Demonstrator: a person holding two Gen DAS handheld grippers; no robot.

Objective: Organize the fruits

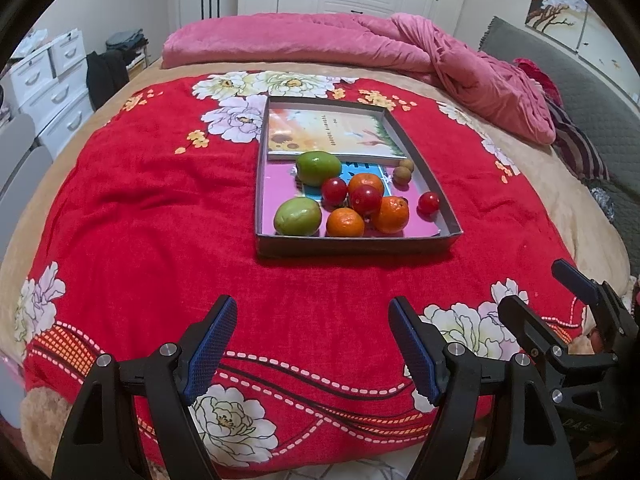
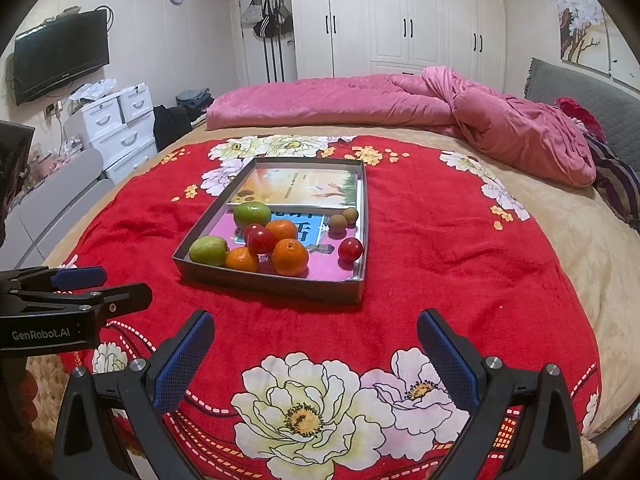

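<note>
A grey cardboard tray (image 1: 352,246) (image 2: 272,282) lies on a red flowered blanket on the bed. Its near half holds two green fruits (image 1: 298,216) (image 2: 208,251), three oranges (image 1: 392,214) (image 2: 291,257), three small red fruits (image 1: 429,203) (image 2: 350,249) and two small brown ones (image 1: 401,175) (image 2: 338,223). A picture book (image 1: 332,134) (image 2: 298,187) fills the far half. My left gripper (image 1: 312,316) hovers open before the tray's near edge, nothing between its blue pads. My right gripper (image 2: 316,328) is open too, to the right of the left one and equally short of the tray.
A rolled pink quilt (image 1: 304,44) (image 2: 360,100) lies along the far side of the bed. A grey headboard (image 1: 580,92) is at the right. White drawers (image 2: 120,128) and a wall television (image 2: 60,56) stand at the left.
</note>
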